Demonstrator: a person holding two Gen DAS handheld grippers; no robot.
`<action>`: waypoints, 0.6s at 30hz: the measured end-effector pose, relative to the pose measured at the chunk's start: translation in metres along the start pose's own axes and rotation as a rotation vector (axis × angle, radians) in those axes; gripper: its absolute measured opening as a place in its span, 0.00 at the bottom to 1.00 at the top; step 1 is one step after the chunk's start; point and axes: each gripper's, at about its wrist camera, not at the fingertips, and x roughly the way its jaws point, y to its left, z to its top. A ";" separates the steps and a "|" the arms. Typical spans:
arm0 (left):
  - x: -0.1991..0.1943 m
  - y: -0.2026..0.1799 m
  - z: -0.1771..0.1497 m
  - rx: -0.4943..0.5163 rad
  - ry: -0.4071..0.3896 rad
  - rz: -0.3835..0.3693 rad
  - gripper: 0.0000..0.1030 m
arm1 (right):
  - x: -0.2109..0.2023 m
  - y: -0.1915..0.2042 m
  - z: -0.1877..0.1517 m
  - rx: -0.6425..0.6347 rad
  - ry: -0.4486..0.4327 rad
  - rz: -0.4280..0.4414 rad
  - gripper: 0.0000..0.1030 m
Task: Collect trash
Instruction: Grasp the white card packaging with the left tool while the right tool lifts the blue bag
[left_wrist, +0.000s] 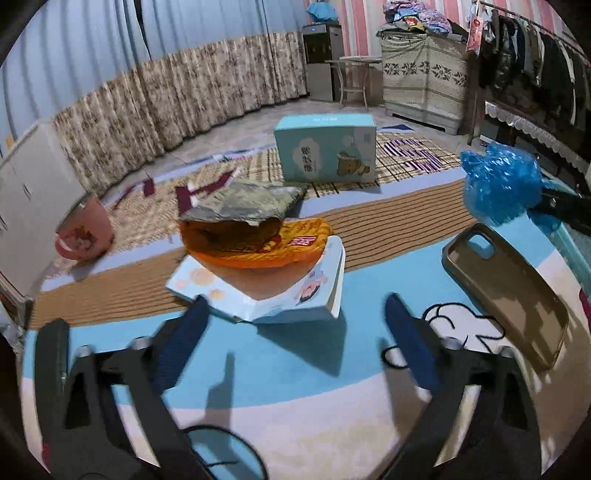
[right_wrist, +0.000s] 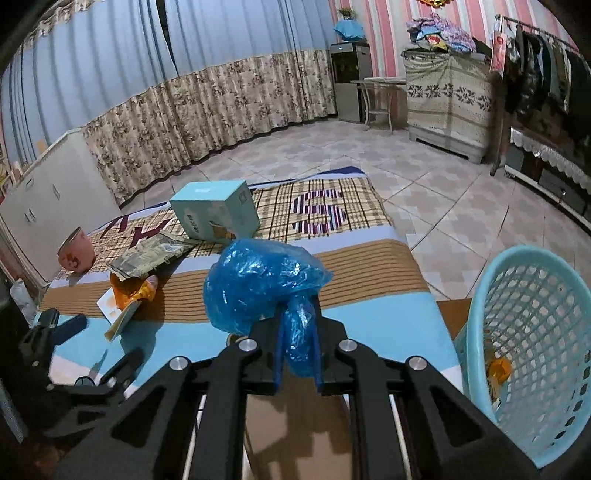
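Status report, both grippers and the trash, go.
Right gripper shut on blue plastic bag, teal basket to its right. Left gripper open, empty, facing orange wrapper on small box. Path clear.

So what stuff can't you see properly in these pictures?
- Basket: right wrist view, its right side and bottom are cut off by the edge; the orange bit inside is too small to name.
- Book: left wrist view, the orange wrapper covers most of its cover.
- Blue plastic bag: right wrist view, the right gripper hides its lower end.
- Phone case: its front faces away.
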 end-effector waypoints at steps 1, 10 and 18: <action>0.003 0.001 0.001 -0.009 0.009 -0.007 0.71 | 0.001 -0.001 -0.001 0.003 0.001 0.002 0.12; -0.003 0.010 0.003 0.002 -0.031 -0.057 0.24 | 0.005 -0.002 -0.001 0.019 0.006 0.012 0.12; -0.035 0.031 0.006 -0.031 -0.073 -0.107 0.12 | -0.008 -0.001 -0.003 0.013 0.001 0.032 0.12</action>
